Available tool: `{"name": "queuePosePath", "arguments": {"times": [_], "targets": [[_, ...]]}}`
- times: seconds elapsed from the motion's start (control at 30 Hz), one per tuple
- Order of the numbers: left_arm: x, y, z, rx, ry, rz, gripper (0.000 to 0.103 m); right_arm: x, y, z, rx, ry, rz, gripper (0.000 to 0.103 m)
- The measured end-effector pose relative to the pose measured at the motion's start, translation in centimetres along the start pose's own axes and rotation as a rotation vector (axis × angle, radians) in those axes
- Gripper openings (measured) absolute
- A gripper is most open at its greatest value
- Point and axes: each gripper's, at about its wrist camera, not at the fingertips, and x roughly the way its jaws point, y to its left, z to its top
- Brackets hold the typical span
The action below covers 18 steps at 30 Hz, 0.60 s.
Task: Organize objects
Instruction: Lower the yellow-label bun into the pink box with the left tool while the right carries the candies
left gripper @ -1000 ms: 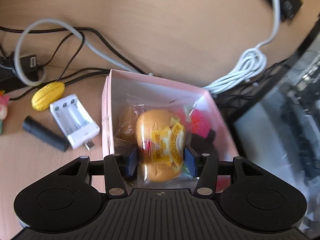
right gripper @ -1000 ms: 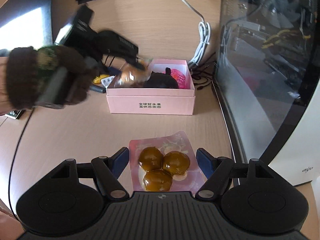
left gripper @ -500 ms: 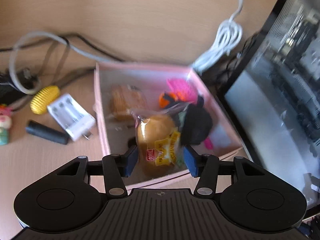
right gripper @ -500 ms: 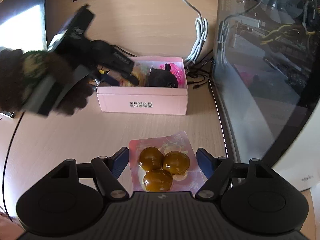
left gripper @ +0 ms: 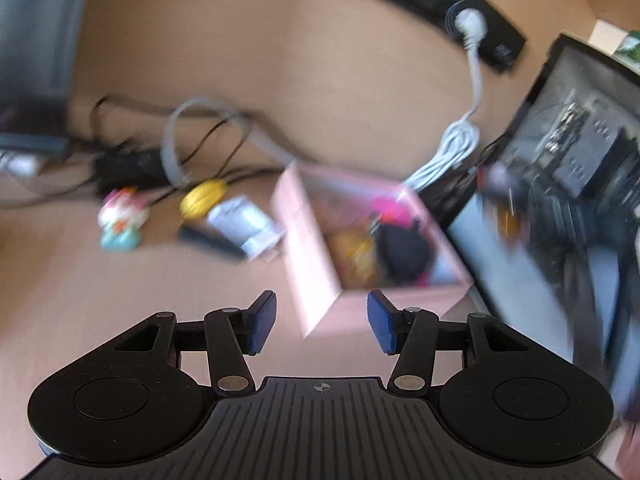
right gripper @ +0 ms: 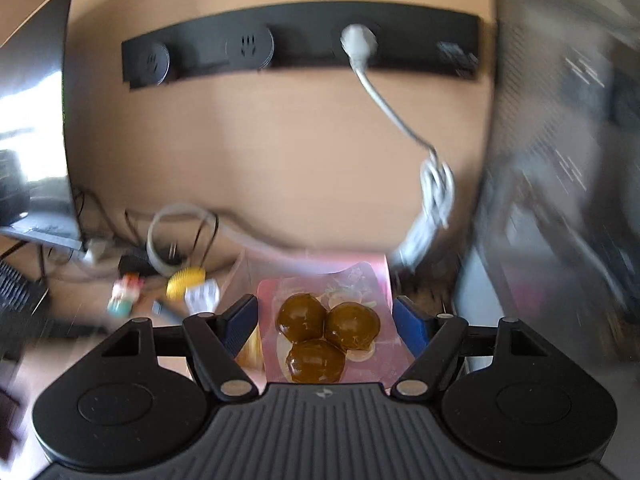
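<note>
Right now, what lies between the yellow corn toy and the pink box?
In the left wrist view, a white battery charger lies between the corn toy and the box.

Both grippers angled downward.
Left gripper (left gripper: 322, 322): jaws apart, nothing between. Right gripper (right gripper: 325, 322): jaws set wide, gripping a packet.

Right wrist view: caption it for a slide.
Right gripper carries a pink packet of three brown balls above the pink box.

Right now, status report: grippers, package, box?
Left gripper open, empty. Right gripper holds pink snack pack. Pink box ahead, nothing blocking.
</note>
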Motion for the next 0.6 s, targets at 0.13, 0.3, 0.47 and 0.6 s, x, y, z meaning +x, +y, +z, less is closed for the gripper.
{"name": "queuePosePath", "arguments": {"times": [0.13,0.3,0.47,0.6], "targets": [[-1.0,3.6,-2.7,-0.111,0.039,0.045,0.055,4.9,0.7,3.7,-0.017,0.023,-0.030,0.074],[-1.5,7.7,-4.7,-0.231,0.079,0.109,0.055,11.0,2.1,4.9,-0.051,0.104,-0.038,0.082],[-0.9,9.9,-4.4,-0.285,0.091,0.123,0.055,12.2,3.3,3.2,-0.062,0.170,-0.043,0.090],[0.9,9.9,-2.7,-0.275,0.085,0.104,0.055,10.5,4.3,1.1,-0.101,0.191,-0.035,0.096]]}}
